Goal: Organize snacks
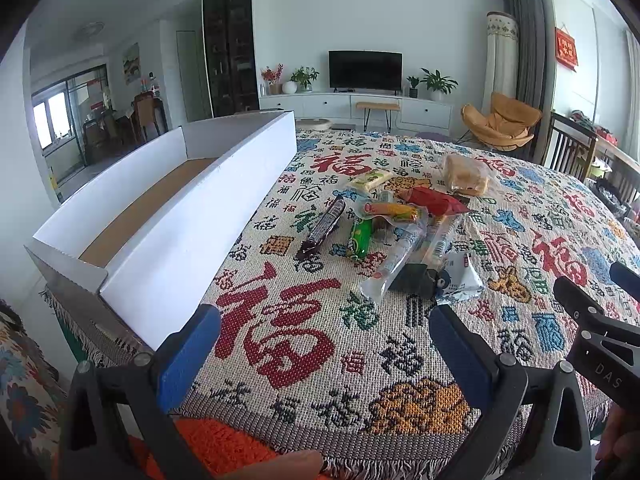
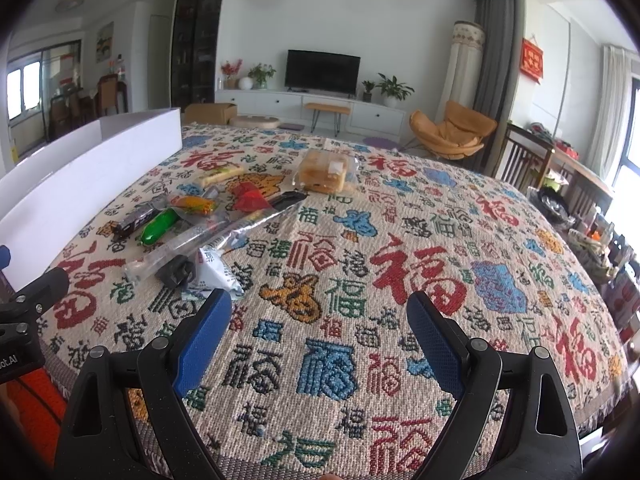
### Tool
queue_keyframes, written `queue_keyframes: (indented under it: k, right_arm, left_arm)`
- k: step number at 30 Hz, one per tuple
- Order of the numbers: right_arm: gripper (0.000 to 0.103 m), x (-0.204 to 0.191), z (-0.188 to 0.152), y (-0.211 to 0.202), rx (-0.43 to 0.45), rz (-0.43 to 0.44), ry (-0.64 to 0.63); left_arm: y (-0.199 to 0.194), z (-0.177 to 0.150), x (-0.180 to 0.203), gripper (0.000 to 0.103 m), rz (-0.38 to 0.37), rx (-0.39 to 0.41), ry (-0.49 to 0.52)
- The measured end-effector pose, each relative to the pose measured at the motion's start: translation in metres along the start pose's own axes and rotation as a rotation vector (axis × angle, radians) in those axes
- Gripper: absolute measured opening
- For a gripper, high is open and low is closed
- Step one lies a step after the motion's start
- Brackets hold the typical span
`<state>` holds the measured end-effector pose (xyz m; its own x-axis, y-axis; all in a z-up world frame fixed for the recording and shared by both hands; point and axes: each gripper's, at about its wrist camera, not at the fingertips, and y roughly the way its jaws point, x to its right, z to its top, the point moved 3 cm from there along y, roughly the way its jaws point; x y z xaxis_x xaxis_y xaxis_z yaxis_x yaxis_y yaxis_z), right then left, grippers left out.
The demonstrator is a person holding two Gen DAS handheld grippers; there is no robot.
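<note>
A heap of wrapped snacks (image 1: 394, 226) (image 2: 200, 224) lies on the patterned cloth: a bagged bread (image 1: 466, 174) (image 2: 324, 172), a red packet (image 1: 434, 200), a green packet (image 1: 360, 238) (image 2: 160, 226), a dark bar (image 1: 326, 226), a long clear wrapper (image 1: 400, 258) and a white pouch (image 1: 460, 278) (image 2: 214, 270). A long white cardboard box (image 1: 192, 236) (image 2: 84, 176) with nothing in it stands to their left. My left gripper (image 1: 324, 344) is open, low over the cloth, short of the heap. My right gripper (image 2: 318, 326) is open too, to the right of the heap.
The cloth-covered table (image 2: 440, 240) is wide and bare to the right. The right gripper's body (image 1: 600, 344) shows at the right of the left wrist view. An orange chair (image 2: 450, 128), a TV cabinet (image 2: 320, 108) and a wooden bench (image 2: 560, 164) stand beyond the table.
</note>
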<state>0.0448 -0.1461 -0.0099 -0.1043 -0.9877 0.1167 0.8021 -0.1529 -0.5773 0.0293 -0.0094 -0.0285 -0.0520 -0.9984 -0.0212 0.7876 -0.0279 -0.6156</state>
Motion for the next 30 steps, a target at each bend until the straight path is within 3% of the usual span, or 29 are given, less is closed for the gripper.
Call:
queue_keyframes:
  k: [30]
  right_arm:
    - [0.092,-0.003,-0.002,0.0021,-0.009,0.006,0.001]
  left_arm:
    - [0.0012,-0.0015,0.0018,0.103,-0.004,-0.006,0.002]
